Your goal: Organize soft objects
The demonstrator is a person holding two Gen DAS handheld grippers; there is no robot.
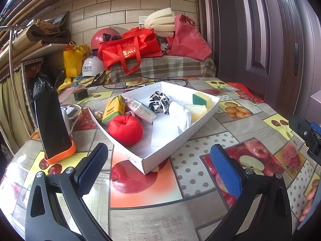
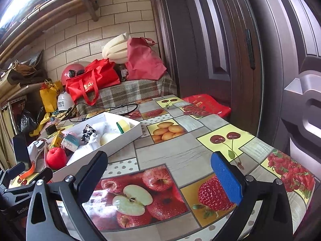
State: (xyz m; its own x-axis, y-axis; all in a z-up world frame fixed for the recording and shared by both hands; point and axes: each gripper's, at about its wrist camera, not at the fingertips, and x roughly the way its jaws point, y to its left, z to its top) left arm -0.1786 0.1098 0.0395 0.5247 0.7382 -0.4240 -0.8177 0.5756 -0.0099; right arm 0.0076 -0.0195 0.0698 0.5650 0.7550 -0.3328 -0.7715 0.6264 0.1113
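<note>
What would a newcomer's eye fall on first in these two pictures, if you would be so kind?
Probably the round red plush apple, lying at the near left end of the shallow white cardboard tray. Next, the tablecloth printed with bright fruit pictures that the tray stands on. The open left gripper and open right gripper frame each view, both empty.

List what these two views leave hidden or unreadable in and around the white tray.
- Rope-like item, left wrist view: mostly hidden behind the yellow carton.
- Pink item, right wrist view: covered by the tissue pack; identity unclear.
- Writing on the white tray front wall: too small to read.
- Phone screen: dark, nothing to see.
- Left gripper, right wrist view: cut off by the edge.
</note>
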